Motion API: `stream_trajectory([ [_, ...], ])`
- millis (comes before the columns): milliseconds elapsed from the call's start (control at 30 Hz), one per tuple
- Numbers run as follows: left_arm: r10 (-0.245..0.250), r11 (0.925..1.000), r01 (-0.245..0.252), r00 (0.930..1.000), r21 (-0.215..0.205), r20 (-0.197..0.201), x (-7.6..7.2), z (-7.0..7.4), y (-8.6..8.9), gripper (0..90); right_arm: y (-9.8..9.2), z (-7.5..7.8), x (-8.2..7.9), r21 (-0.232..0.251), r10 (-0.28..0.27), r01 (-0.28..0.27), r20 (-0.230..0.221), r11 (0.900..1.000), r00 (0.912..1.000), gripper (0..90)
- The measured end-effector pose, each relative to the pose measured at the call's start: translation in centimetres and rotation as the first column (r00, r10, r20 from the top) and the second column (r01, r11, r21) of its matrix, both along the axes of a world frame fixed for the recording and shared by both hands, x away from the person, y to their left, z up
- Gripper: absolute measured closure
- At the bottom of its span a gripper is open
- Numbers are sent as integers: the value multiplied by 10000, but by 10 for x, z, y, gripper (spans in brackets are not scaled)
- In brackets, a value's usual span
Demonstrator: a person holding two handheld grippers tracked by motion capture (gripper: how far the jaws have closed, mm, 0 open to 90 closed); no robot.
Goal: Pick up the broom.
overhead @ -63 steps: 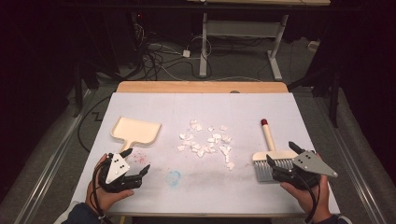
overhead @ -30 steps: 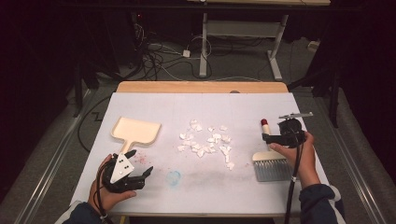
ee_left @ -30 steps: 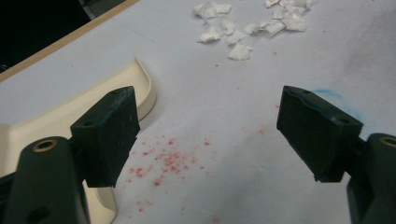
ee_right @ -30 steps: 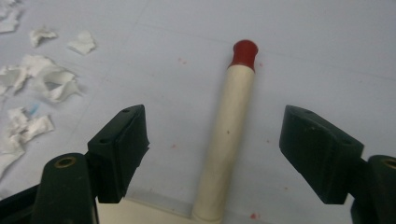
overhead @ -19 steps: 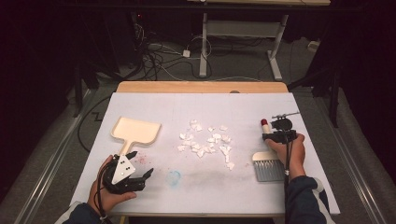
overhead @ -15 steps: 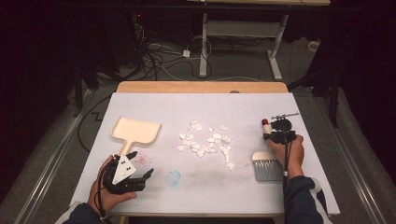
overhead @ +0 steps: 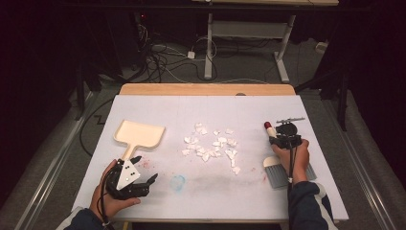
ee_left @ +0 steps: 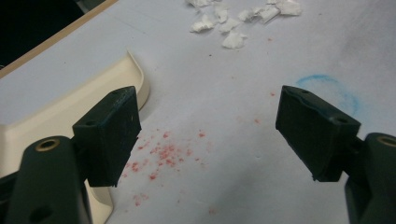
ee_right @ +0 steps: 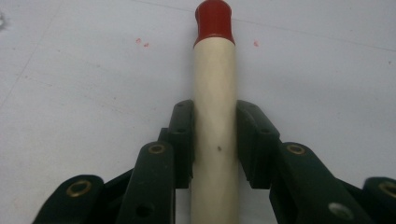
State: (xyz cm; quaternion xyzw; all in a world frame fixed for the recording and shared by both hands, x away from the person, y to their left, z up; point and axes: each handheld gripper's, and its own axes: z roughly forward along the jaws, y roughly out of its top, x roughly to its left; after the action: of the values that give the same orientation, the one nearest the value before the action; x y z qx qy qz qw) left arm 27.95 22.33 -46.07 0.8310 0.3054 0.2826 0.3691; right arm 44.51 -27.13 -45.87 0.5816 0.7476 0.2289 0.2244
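A brush lies at the table's right, its cream handle (ee_right: 215, 84) ending in a red tip (overhead: 268, 126) and its grey bristles (overhead: 276, 173) toward the front edge. My right gripper (overhead: 284, 141) is shut on the brush handle, one jaw pressed against each side (ee_right: 215, 140). A cream dustpan (overhead: 139, 133) lies flat at the left, and white paper scraps (overhead: 210, 146) are scattered mid-table. Just in front of the dustpan's handle my left gripper (overhead: 140, 178) is held open over the table, with nothing between its jaws (ee_left: 208, 135). The dustpan's rim (ee_left: 70, 112) runs beside its left jaw.
Red specks (ee_left: 163, 154) and a faint blue ring (ee_left: 331, 91) mark the white table cover (overhead: 206, 110). A wooden table edge (overhead: 206, 89) runs along the back. Beyond it are cables and a metal desk frame (overhead: 249, 43) on the floor.
My right gripper moved from the front right corner up to the brush handle, turned to point away from the person, and shut on it. The left gripper hardly moved.
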Motion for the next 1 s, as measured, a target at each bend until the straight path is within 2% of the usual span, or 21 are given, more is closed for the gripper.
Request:
stream_trajectory([
  [67,-5,10000,5,10000,24,4,0,0,0,223,-2,1,-2,153,58,-60,150,9999,9999,701],
  [233,52,10000,-52,10000,31,-50,-1,0,1,228,-2,16,-12,320,247,-282,1043,9991,9942,702],
  [367,81,9999,-82,9999,-97,-98,0,1,0,227,-2,30,-23,543,492,-598,1798,9967,9825,703],
  [433,53,9997,-64,9992,-249,-407,5,4,-5,225,-2,37,-29,756,644,-816,2072,9938,9762,703],
  [467,53,9997,-64,9992,-249,-407,5,4,-5,227,-2,41,-32,911,698,-918,2214,9916,9727,703],
  [500,-106,9987,70,9973,-501,-729,8,9,-15,227,-1,45,-35,1055,704,-980,2386,9896,9686,703],
  [600,-702,9957,654,9949,-662,-719,11,17,-35,226,4,56,-43,1172,866,-1253,2904,9852,9530,704],
  [633,-702,9957,654,9949,-662,-719,11,17,-35,225,4,56,-43,1172,866,-1253,2904,9852,9530,704],
  [667,-940,9937,892,9930,-674,-712,11,19,-43,225,5,58,-46,1127,903,-1300,3045,9851,9482,704],
  [700,-1162,9917,1116,9905,-643,-731,12,21,-51,222,8,63,-50,1193,932,-1395,3302,9830,9393,705],
  [733,-1338,9898,1296,9881,-585,-757,13,23,-60,223,9,65,-51,1166,1013,-1487,3394,9820,9352,705],
  [800,-1847,9814,1794,9795,-690,-806,14,26,-78,223,12,67,-55,1212,1055,-1581,3571,9800,9281,706],
  [833,-2319,9706,2244,9688,-875,-878,17,29,-96,223,13,68,-56,1213,1087,-1628,3641,9792,9250,706],
  [867,-2319,9706,2244,9688,-875,-878,17,29,-96,223,13,68,-56,1213,1087,-1628,3641,9792,9250,706],
  [900,-2701,9602,2620,9592,-966,-834,21,32,-117,224,15,71,-59,1226,1138,-1715,3781,9775,9188,706],
  [1000,-3288,9403,3169,9400,-1242,-909,29,36,-147,225,19,76,-63,1254,1318,-1967,4005,9724,9068,707],
])
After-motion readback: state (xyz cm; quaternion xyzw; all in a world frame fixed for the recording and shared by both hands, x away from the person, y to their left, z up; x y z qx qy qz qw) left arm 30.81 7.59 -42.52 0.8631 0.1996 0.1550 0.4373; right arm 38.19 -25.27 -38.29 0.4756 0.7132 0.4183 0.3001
